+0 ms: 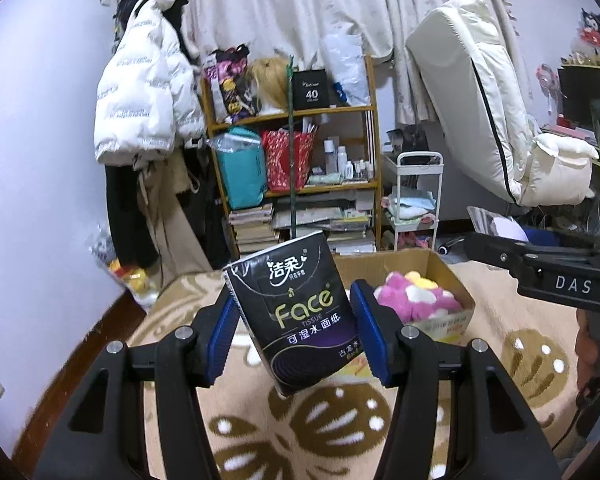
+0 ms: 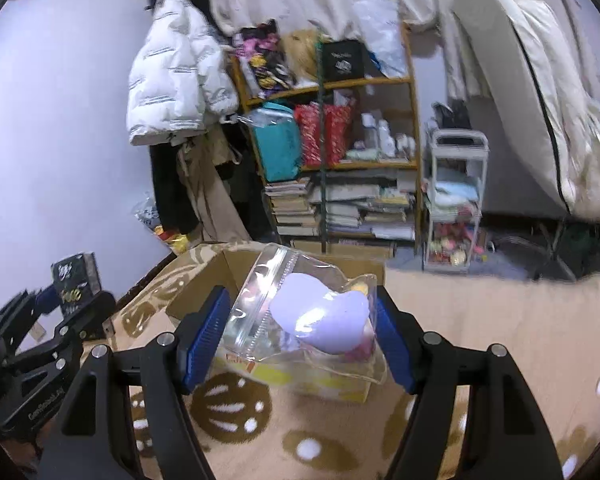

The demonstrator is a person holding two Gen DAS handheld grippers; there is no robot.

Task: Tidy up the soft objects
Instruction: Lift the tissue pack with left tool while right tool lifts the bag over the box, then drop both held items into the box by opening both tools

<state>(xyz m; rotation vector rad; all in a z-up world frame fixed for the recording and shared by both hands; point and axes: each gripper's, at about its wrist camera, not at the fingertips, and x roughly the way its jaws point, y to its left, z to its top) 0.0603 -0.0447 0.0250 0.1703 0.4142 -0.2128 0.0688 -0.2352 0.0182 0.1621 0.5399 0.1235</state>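
My left gripper is shut on a black "Face" tissue pack, held tilted above the patterned blanket, just short of an open cardboard box. A pink and yellow plush toy lies in the box. My right gripper is shut on a clear zip bag holding a lilac soft pad, held over the box's front edge. The left gripper with the tissue pack shows at the left in the right wrist view. The right gripper's body shows at the right in the left wrist view.
A beige blanket with brown leaf prints covers the surface. Behind stand a cluttered wooden shelf, a hanging white puffer jacket, a small white cart and a cream recliner.
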